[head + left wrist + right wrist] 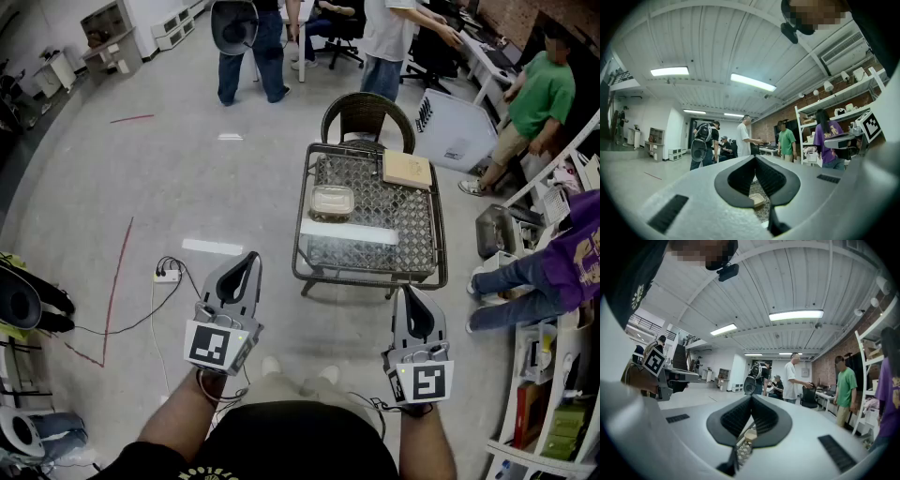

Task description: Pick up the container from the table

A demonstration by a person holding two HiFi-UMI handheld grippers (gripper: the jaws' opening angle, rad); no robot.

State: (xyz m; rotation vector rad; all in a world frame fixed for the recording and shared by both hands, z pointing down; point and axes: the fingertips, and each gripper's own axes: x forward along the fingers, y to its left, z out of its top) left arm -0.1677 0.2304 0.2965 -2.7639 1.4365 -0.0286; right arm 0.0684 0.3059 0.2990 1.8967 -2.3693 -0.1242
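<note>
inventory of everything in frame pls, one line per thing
table: one, dark frame with a glass top over wicker, on the floor ahead
container: one, clear with brownish contents, left part of the tabletop
board: one, tan, far right corner of the tabletop
strip: one, white, across the tabletop on the near side of the container
chair: one, dark wicker, behind the table
power strip: one, white, on the floor at left with cables
tape lines: several, red, on the floor at left
bystanders: five, beyond and right of the table
shelving: white, right edge
left gripper: one, grey, shut, empty, low left
right gripper: one, grey, shut, empty, low right
</note>
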